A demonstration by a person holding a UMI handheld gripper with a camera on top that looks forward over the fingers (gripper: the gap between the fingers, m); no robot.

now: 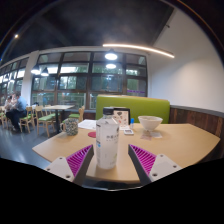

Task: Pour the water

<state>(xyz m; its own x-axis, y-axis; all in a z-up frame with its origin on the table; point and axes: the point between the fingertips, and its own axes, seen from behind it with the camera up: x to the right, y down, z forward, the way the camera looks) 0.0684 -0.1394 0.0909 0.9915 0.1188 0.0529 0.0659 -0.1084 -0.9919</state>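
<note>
The worktop (185, 140), a pale wooden surface, is carrying everything of interest in a café-like room with tall windows (85, 75) and a green sofa (140, 105) behind it. 1 person (12, 108) is sitting at a far table beside the windows.

The gripper (106, 163) is reaching forward low over the near end of the worktop, its 2 purple pads (143, 158) spreading to either side. The water bottle (106, 143), clear plastic with a pale label, is standing upright between the fingers; whether the pads are pressing on its walls or leaving a small gap is not resolvable here, so the state of the grasp is left undecided.

The glass bowl (150, 124) is standing beyond the fingers and to the right of the bottle, well apart from it, and is probably the vessel due to receive the water. A small dark box (121, 116) and a round container (69, 126) are resting farther back.

Handling: the bottle is likely light, thin-walled and somewhat slippery, yielding under a hard squeeze. Taking hold at mid-body, across the label, is looking soundest, since a high grasp risks tipping and a firm one risks buckling. The bowl is looking fragile; the bottle neck should be kept clear of its rim.
</note>
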